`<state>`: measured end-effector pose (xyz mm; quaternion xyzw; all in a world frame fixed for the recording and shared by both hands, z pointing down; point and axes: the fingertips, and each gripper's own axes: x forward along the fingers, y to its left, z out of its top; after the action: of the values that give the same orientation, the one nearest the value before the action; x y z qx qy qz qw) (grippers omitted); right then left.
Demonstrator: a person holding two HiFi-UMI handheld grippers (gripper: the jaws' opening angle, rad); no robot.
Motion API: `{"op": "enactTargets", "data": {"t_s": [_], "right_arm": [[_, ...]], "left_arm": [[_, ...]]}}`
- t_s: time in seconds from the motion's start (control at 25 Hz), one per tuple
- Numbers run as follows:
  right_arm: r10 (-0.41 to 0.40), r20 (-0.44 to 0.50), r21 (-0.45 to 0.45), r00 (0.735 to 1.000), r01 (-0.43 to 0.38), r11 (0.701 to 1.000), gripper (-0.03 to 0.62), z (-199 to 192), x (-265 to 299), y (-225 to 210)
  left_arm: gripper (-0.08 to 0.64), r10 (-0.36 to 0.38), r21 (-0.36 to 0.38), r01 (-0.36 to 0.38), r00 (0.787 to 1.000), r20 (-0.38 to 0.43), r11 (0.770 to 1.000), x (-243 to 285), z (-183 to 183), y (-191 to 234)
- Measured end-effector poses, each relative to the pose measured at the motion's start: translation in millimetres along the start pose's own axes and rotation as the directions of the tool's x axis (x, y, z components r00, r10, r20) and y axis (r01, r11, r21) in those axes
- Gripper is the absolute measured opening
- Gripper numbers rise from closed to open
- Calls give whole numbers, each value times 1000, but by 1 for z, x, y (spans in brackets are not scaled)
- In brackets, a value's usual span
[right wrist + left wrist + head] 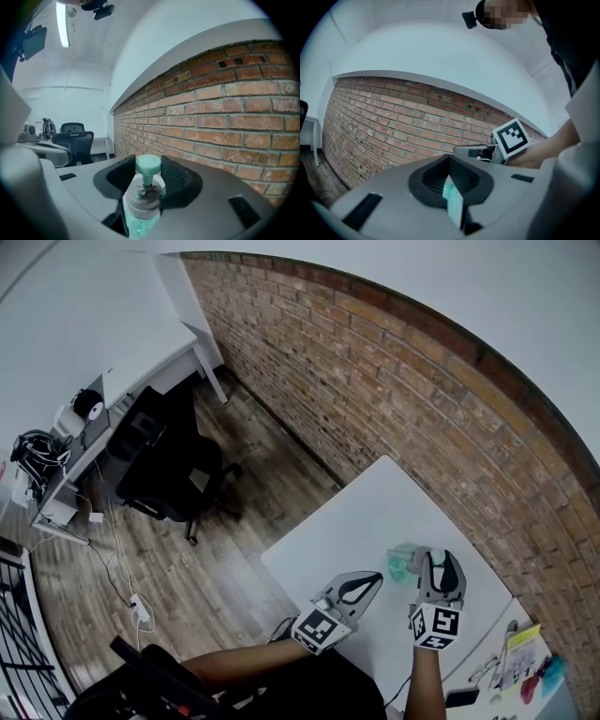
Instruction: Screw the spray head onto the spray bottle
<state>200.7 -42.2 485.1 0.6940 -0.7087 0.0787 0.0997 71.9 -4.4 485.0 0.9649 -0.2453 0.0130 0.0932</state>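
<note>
The teal spray bottle (399,566) is held over the white table (375,502), with my right gripper (424,563) shut on it. In the right gripper view the bottle (140,224) stands upright between the jaws. Its grey collar (144,199) and teal spray head (148,165) sit on top. My left gripper (373,581) is just left of the bottle, jaws shut. In the left gripper view a teal sliver (453,200) shows in the slit between the jaws; I cannot tell what it is. The right gripper's marker cube (511,137) is ahead.
A brick wall (403,381) runs along the table's far side. Small items (520,667) lie at the table's near right corner. On the wooden floor to the left are a black office chair (169,465) and a white desk (141,367) with cables.
</note>
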Motion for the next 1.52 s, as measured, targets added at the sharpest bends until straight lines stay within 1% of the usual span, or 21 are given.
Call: {"op": "enactTargets", "data": {"t_s": [0.04,0.08,0.12,0.2,0.28,0.48,0.6,0.68,0.88,0.96,1.08,1.2,1.36,1.44,1.52], "right_arm": [[8,-3,3,1000,-8,1000,166,0,0,1],[15,1,7,1000,-15,1000,189,0,-1,0],[18,12,11,1000,-18,1000,210,3,-2,-1],[24,42,14,999,-25,1000,224,10,-6,-4],[40,62,14,997,-41,999,229,14,-10,-5],[111,60,3,992,-112,994,235,12,-24,-5],[178,41,-32,983,-177,984,236,10,-33,-3],[208,18,-61,978,-207,977,236,6,-35,-1],[205,-10,-135,979,-204,970,247,0,-36,-5],[205,-14,-132,979,-205,970,250,-2,-35,-10],[223,-24,-129,975,-224,966,250,-4,-34,-17],[283,-41,-152,958,-286,946,250,-3,-34,-16],[377,-80,-199,923,-386,901,258,-4,-31,-5],[395,-108,-228,912,-409,883,261,-6,-27,-3],[398,-117,-247,910,-415,876,262,-3,-24,-5]], "left_arm": [[2,-1,-2,1,1000,1,1000,0,0,-1],[2,-3,-2,3,1000,1,1000,0,1,-2],[2,-6,-2,6,1000,2,1000,0,1,-3],[2,-11,0,11,1000,3,1000,1,2,-4],[2,-10,3,10,1000,3,1000,1,1,-3],[2,-16,1,16,1000,6,1000,4,3,-5],[2,-25,8,25,1000,10,1000,8,6,-7],[2,-31,8,31,999,9,999,11,6,-9],[2,-55,2,55,998,0,998,18,3,-17],[2,-60,1,60,998,-1,998,19,3,-18],[2,-44,-22,44,999,-5,999,20,4,-14],[2,-37,-7,37,999,-13,999,21,-1,-9],[2,-33,-17,33,999,-23,999,23,-6,-9],[2,-38,-19,37,999,-31,999,23,-14,-9],[2,-53,-15,52,998,-39,999,24,-26,-9]]}}
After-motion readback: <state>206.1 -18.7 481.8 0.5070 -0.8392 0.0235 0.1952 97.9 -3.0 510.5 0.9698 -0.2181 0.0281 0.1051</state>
